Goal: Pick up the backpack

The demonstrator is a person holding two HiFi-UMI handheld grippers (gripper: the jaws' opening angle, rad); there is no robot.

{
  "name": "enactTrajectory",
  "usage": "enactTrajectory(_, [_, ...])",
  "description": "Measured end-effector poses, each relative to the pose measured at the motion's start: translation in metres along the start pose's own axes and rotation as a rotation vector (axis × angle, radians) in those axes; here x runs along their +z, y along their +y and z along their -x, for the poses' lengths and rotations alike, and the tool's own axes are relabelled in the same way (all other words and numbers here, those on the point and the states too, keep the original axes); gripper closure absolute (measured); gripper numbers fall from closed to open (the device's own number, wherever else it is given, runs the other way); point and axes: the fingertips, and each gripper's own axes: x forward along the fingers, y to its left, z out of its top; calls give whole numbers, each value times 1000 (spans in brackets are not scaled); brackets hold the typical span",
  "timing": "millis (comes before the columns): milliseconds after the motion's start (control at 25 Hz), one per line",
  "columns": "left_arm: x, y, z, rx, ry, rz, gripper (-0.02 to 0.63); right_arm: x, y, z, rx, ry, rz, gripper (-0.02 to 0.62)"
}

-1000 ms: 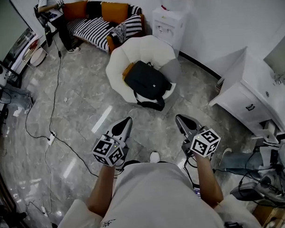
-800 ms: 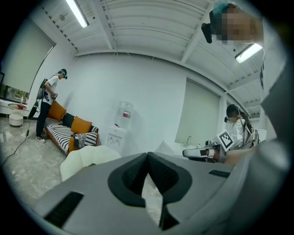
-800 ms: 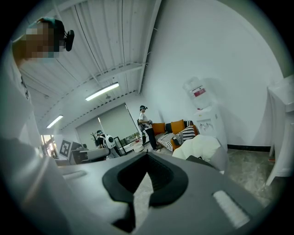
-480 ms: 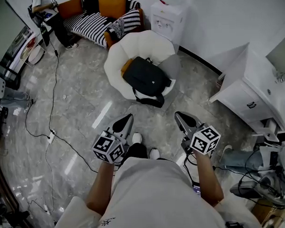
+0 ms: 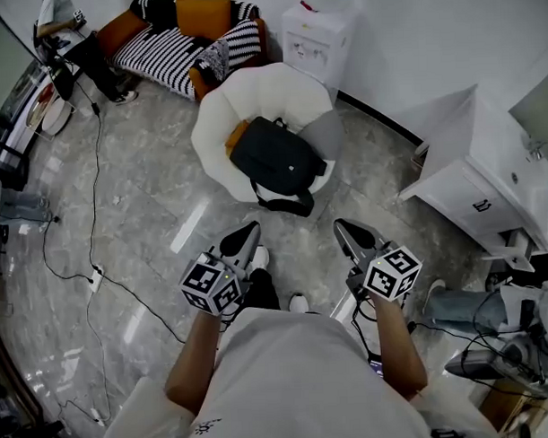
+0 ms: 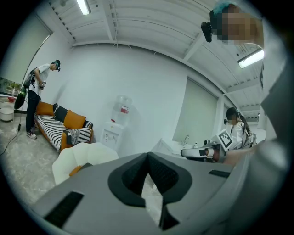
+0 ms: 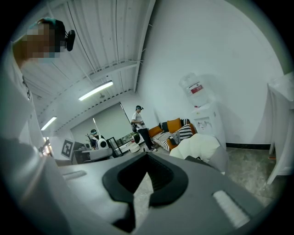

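step: the approach, going by the pictures. The person is walking up to the chair (image 5: pixel 268 86) and nothing has been grabbed yet.

backpack: black backpack (image 5: pixel 274 160) lies flat on the chair's seat, towards the front edge. Its strap (image 5: pixel 287 204) droops over that front edge. An orange cushion (image 5: pixel 239 134) peeks out at its left side and a grey one (image 5: pixel 327 134) sits at its right.

left gripper: left gripper (image 5: pixel 245 234) has its jaws closed tip to tip with nothing between them. It's out in front of the person, aimed roughly at the chair and well short of it.

right gripper: right gripper (image 5: pixel 343 229) is the same deal: jaws pressed together, empty, level with the left one. Bare floor (image 5: pixel 165 190) lies between it and the chair.

next move: probably closing the last bit of floor first. Then at least one gripper has to open up before it can take anything. The strap over the front edge looks like the nearest thing to go for, and it's floppy, so the bag would likely sag and swing when lifted.

changed: compared with a second ago, the sofa (image 5: pixel 183 42) and chair have slid towards the head view's upper left. A shoe (image 5: pixel 259 257) now shows just beside the left gripper, so the person is mid-stride. Both grippers look the same as before, side by side and closed.
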Motion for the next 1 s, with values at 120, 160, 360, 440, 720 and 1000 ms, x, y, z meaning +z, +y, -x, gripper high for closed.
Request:
enactTrajectory(120, [5,22,-10,-5,16,5,611,4,-7,-22,-13,3,-13,593])
enactTrajectory(160, [7,31,-14,-6,21,7,611,5,-8,-30,-16,6,-15,592])
enactTrajectory(360, [17,65,-33,-36,50,16,611,16,-19,-66,-52,8,-21,593])
enactTrajectory(440, [22,78,-41,-57,61,17,611,22,-24,-79,-73,3,-23,593])
enactTrajectory(720, [28,115,-70,-151,103,30,611,29,-45,-105,-183,27,-2,592])
enactTrajectory(1000, [23,132,-97,-263,143,26,611,33,-58,-117,-265,38,18,594])
